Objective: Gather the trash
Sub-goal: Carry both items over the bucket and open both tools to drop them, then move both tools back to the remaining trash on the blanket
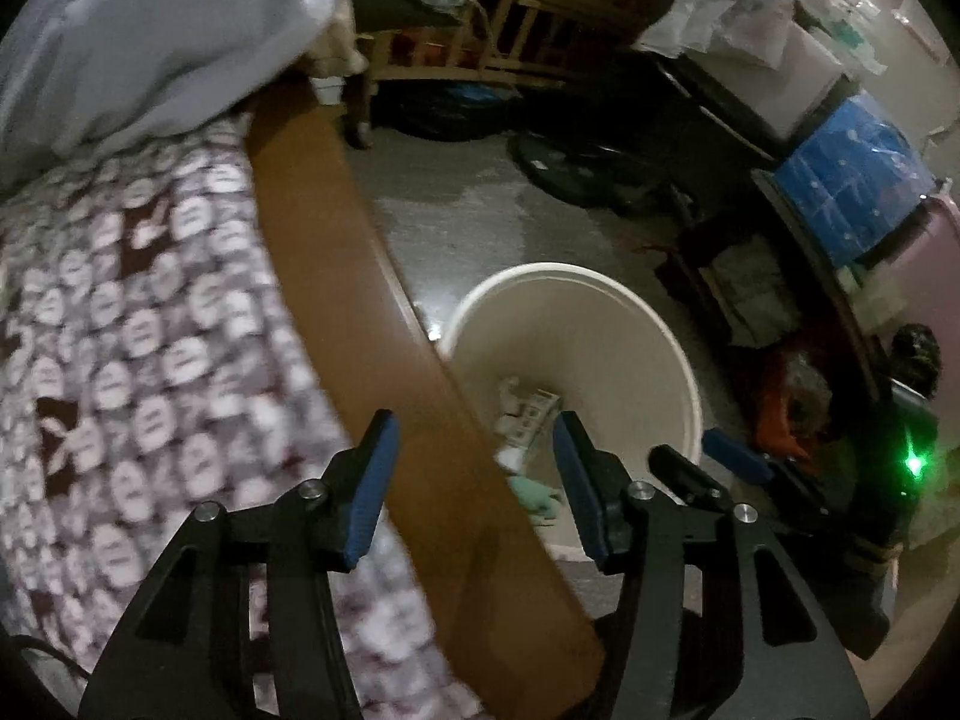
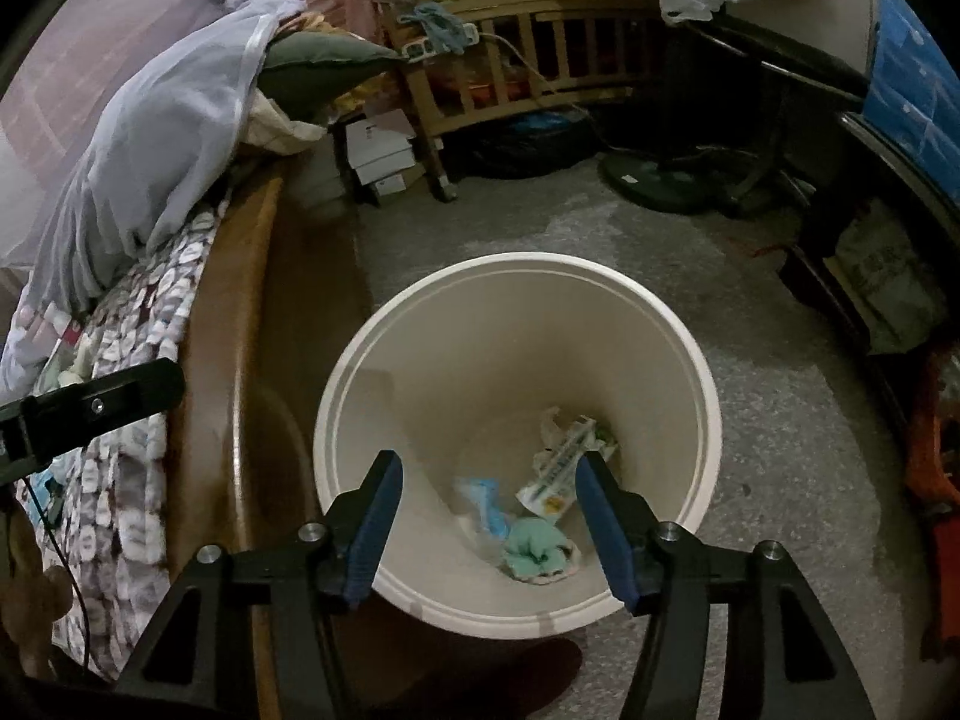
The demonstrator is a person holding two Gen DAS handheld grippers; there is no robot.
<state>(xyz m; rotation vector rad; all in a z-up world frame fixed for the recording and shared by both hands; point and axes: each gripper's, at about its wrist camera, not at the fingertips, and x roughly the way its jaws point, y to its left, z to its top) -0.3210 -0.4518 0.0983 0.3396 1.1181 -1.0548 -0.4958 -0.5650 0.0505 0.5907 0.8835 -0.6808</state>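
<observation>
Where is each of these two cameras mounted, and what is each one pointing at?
Left wrist: rides on the left gripper, angled down over the bed's wooden edge toward the white bin; its open, empty fingers show, with the right gripper beyond.
Right wrist: rides on the right gripper, looking down into the bin at the trash; its open, empty fingers show.
Shared: bin, bed edge, wooden crib.

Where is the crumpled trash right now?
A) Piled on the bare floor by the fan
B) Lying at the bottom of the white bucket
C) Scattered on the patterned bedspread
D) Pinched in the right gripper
B: the right wrist view looks down into the white bucket, where wrappers and a green wad lie at the bottom, and nothing sits between the fingers of the right gripper.
</observation>
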